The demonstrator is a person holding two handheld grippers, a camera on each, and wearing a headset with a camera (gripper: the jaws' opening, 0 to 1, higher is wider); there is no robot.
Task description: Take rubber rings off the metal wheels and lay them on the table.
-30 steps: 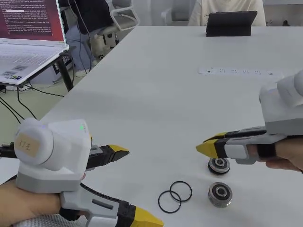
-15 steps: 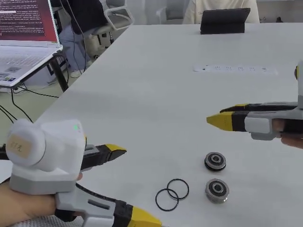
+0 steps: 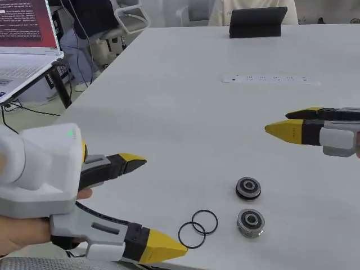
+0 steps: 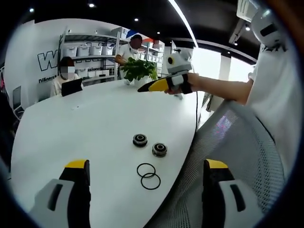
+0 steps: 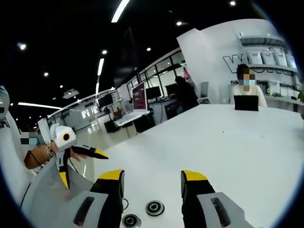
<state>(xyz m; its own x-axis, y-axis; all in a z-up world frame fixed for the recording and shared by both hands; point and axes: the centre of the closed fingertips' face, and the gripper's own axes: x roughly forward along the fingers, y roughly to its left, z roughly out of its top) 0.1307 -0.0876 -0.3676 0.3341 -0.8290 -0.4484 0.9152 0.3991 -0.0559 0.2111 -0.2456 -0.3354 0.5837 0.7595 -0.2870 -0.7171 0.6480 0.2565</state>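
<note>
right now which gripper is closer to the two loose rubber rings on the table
Left. The left gripper has its lower jaw tip just beside the rubber rings; the right gripper is well away, up past the two metal wheels.

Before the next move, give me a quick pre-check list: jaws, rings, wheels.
1. Left gripper jaws wide open, nothing held: ok.
2. Right gripper jaws open, nothing held: ok.
3. Two rubber rings flat on the table, overlapping: ok.
4. Near wheel shows a grey rim, looks bare: ok.
5. Far wheel has a darker rim; ring still on it: cannot tell.
6. Both wheels lie flat, apart from each other and from the rings: ok.
</note>
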